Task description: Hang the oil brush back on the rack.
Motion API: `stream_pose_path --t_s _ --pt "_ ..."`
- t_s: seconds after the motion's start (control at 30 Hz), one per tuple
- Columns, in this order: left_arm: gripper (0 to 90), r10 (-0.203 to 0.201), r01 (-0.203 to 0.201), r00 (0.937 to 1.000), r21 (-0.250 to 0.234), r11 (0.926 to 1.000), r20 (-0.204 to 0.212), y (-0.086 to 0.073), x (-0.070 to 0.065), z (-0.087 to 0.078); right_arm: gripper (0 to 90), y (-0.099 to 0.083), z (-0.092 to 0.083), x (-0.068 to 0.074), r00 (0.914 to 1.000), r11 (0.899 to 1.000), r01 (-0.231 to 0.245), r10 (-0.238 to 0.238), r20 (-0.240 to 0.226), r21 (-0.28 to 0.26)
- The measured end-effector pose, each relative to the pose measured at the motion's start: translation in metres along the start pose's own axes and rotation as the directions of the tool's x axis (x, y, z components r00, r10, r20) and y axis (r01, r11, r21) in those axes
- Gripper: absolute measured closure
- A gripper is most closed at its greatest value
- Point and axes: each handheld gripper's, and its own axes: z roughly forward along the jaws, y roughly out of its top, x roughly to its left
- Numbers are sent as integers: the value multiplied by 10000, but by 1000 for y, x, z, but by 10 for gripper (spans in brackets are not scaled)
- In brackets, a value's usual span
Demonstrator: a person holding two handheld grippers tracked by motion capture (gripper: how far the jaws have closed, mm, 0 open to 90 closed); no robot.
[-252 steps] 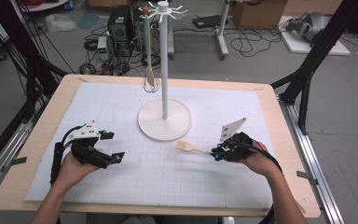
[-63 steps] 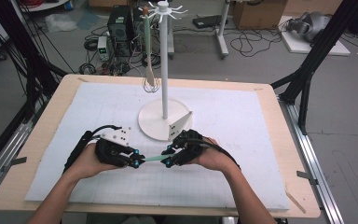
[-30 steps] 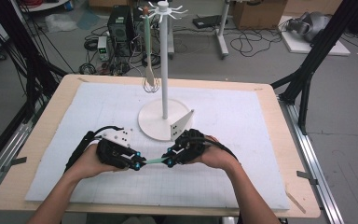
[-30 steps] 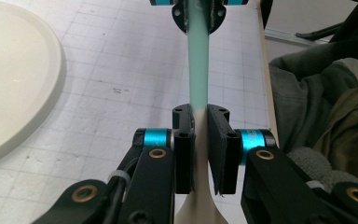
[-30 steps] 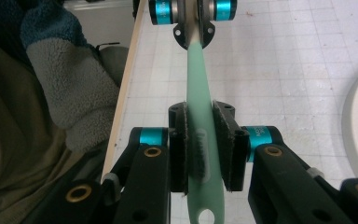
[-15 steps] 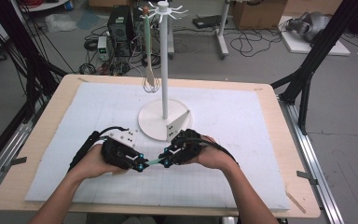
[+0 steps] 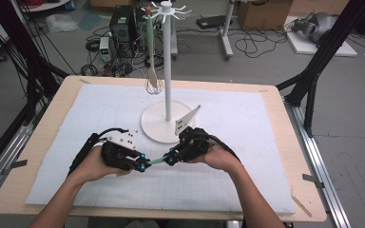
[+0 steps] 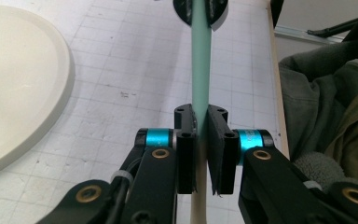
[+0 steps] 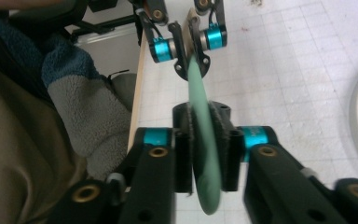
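A wooden table (image 7: 38, 142) under a white gridded mat (image 7: 247, 142) stands in a workshop with cables and boxes strewn on the floor behind it. A white stand (image 7: 167, 71) rises from a round base at 12 o'clock of the hands, with a whisk (image 7: 153, 71) hanging from a top hook. The mat lies bare toward 3 o'clock and toward 9 o'clock, and a bare strip separates the hands from the near table edge at 6 o'clock. The round base sits just beside the right gripper at its 11 o'clock.

Near the mat's middle, a mint-green spatula (image 7: 155, 161) bridges the two grippers. The left gripper (image 7: 141, 166) clamps its narrow handle, as its own view shows with the pads (image 8: 186, 140) pressed on the green shaft (image 8: 200, 65). The right gripper (image 7: 170, 158) grips the wider green blade (image 9: 205, 149) between its jaws, which have just been closing further on it. The right gripper view shows the left gripper (image 9: 188, 46) at 12 o'clock, holding the wooden end.

Some eight seconds earlier the hands were well apart, the right alone holding the spatula at the mat's right. Since a second ago both hands have barely shifted.
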Motion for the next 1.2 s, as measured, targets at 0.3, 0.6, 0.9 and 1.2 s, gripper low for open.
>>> stream_pose_path --t_s 0.3,0.6,0.9,1.2 --pt "840 -146 148 9997 -75 9999 216 1 0 1 830 2 -7 6 9985 9978 533 -530 95 -399" --pt "841 -244 248 9996 -261 9994 163 1 3 -3 681 -4 -4 4 9998 9961 170 -159 137 -866" --pt "827 -365 379 9988 -437 9983 326 0 3 -3 829 -1 -11 7 9992 9887 376 -354 180 -1448" --pt "772 -411 420 9984 -235 9988 383 1 2 1 830 2 -12 11 9969 9907 654 -596 516 -1193"
